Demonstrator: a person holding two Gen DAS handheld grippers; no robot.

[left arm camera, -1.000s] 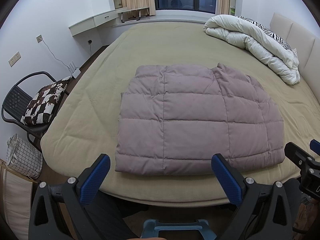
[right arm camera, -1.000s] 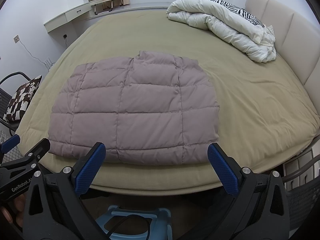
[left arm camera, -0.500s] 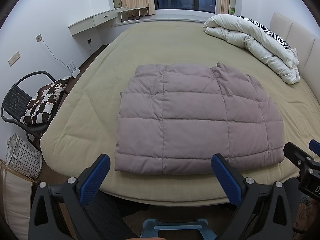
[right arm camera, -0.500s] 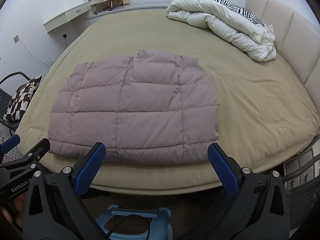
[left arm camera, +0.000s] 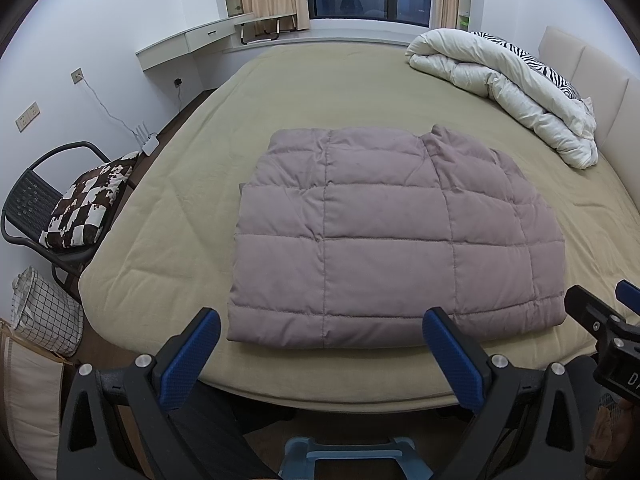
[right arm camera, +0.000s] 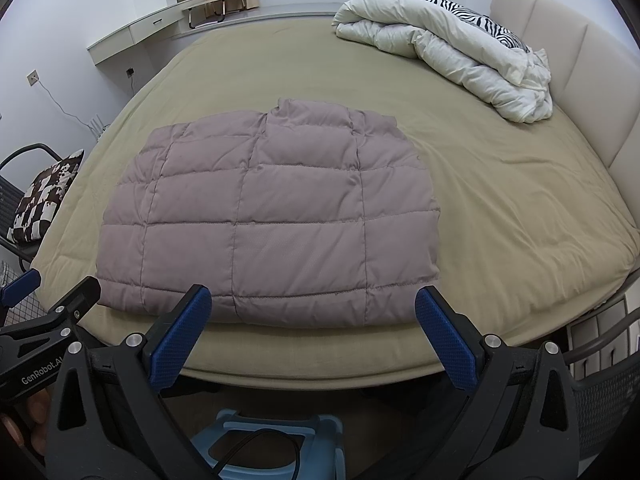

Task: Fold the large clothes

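A mauve quilted down jacket [left arm camera: 392, 236] lies folded into a flat rectangle on the olive bed [left arm camera: 320, 92], its near hem close to the bed's front edge. It also shows in the right wrist view [right arm camera: 272, 224]. My left gripper [left arm camera: 320, 324] is open and empty, held just off the bed's front edge before the jacket's hem. My right gripper [right arm camera: 312, 308] is open and empty, beside the left one. The right gripper's tip shows at the far right of the left wrist view [left arm camera: 600, 320].
A white duvet with a zebra pillow [left arm camera: 512, 84] is bunched at the back right by the headboard [right arm camera: 560, 56]. A black chair with a patterned cushion [left arm camera: 80, 208] and a checked basket [left arm camera: 44, 316] stand left of the bed. A wall shelf [left arm camera: 188, 40] is at the back left.
Both grippers have drifted very slightly; the jacket has not moved and both grippers stay open.
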